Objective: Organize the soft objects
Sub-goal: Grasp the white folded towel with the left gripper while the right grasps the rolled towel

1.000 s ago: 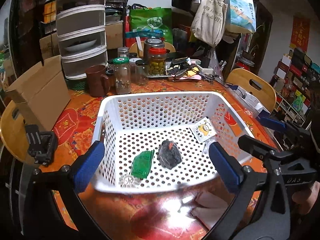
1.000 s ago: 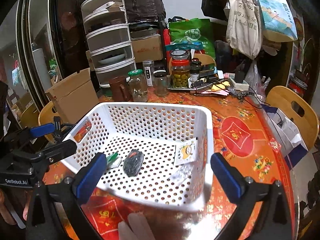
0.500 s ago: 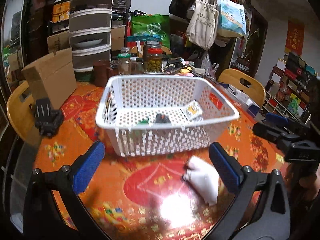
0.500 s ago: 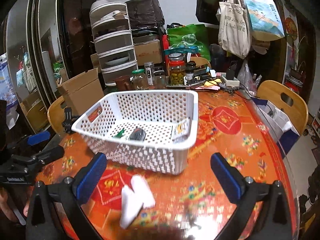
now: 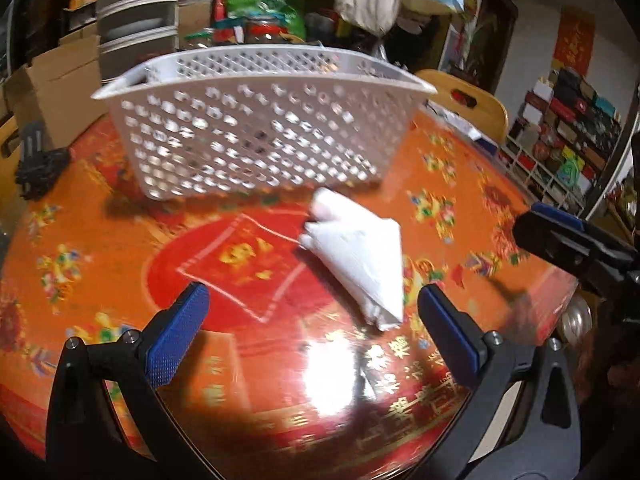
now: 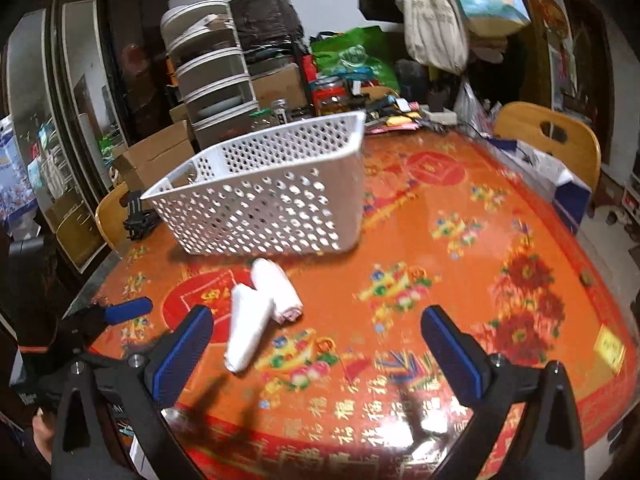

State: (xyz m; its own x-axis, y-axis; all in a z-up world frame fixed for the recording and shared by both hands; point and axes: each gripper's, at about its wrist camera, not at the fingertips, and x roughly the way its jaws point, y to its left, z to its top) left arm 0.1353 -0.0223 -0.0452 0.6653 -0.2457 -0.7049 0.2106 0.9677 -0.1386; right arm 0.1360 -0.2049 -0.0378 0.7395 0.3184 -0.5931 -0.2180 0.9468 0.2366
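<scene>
A white soft bundle (image 5: pixel 356 248), two rolled pieces side by side (image 6: pixel 260 304), lies on the orange-red tablecloth in front of the white perforated basket (image 5: pixel 256 132) (image 6: pixel 272 192). My left gripper (image 5: pixel 312 324) is open, low over the table, with the bundle just ahead between its blue pads. My right gripper (image 6: pixel 316 352) is open too, the bundle lying ahead and to its left. Each gripper shows in the other's view: the right one (image 5: pixel 568 240), the left one (image 6: pixel 108 316). The basket's contents are hidden from this low angle.
Jars, bags and clutter (image 6: pixel 344 92) crowd the table's far side. A black object (image 5: pixel 36 168) lies left of the basket. A cardboard box (image 5: pixel 60 80) and stacked drawers (image 6: pixel 212 80) stand at the left. Wooden chairs (image 6: pixel 548 140) ring the table.
Both grippers have dropped lower and closer to the table. The view went from looking down into the basket to seeing its side wall, and the white bundle now lies close ahead.
</scene>
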